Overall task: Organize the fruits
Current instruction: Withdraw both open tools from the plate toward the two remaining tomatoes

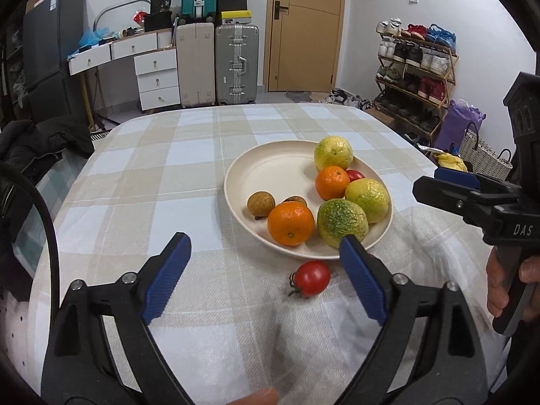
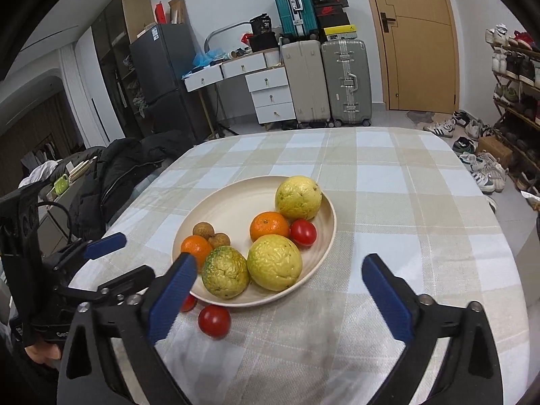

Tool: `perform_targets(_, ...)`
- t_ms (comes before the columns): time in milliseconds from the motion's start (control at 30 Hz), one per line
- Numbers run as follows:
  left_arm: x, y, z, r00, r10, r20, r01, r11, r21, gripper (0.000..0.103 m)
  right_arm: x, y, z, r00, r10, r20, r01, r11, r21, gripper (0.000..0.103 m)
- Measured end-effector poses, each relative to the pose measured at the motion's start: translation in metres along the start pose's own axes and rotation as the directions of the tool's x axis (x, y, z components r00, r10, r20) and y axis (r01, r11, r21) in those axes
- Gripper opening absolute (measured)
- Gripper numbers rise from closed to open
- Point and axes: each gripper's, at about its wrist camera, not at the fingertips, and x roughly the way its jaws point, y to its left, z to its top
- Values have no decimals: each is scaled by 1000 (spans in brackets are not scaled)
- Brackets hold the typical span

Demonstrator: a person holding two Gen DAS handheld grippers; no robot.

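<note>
Left wrist view is showing your left claw (image 1: 265,248) spread wide — the tomato (image 1: 311,278) is sitting on the worktop (image 1: 135,175), just beside the plate (image 1: 270,165). It's probably soft and roly — be squeezing its round middle gently.

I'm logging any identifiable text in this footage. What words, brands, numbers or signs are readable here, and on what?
"DAS" in pale letters on the black body of the right gripper.
"Gea", cut off, on the left gripper body.
A red swoosh logo, no readable words, on a black shoe box.
"30", faint and uncertain, on a black bag on the desk.
Labels on the fridge and yellow-edged box: too small to read.
</note>
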Motion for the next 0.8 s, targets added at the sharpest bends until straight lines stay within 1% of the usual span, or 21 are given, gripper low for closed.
perform_targets(33, -4, 2, -2, 1000, -2, 5, 2, 1000, -8, 101, -2, 0, -2, 1000, 2, -2, -2, 1000, 4, 103)
perform_targets(67, -8, 4, -4, 1000, -3, 13, 3, 1000, -20, 102, -4, 0, -4, 1000, 6, -6, -6, 1000, 4, 103)
perform_targets(133, -14, 7, -7, 1000, -8, 16, 9, 999, -34, 102, -5, 2, -8, 1000, 13, -21, -13, 1000, -6, 103)
perform_targets(233, -20, 7, -12, 1000, 15, 6, -15, 1000, -26, 102, -7, 8, -14, 1000, -2, -29, 1, 999, -47, 103)
perform_targets(300, -24, 6, -15, 1000, 16, 13, -16, 1000, -23, 102, -7, 11, -16, 999, 7, -33, -9, 999, -54, 103)
perform_targets(400, -28, 4, -19, 1000, 23, 13, -23, 1000, -13, 102, -7, 12, -16, 1000, 3, -31, -5, 998, -55, 103)
perform_targets(600, -24, -4, -19, 1000, 19, 9, -19, 1000, 5, 102, -4, 13, -19, 999, 5, -47, -7, 999, -53, 103)
perform_targets(733, -23, -6, -22, 1000, 25, 4, -25, 1000, 16, 102, -5, 10, -18, 998, 42, -54, -43, 999, -16, 103)
perform_targets(800, -20, -6, -22, 1000, 24, -1, -24, 1000, 15, 102, -4, 9, -19, 998, 30, -56, -31, 999, -20, 103)
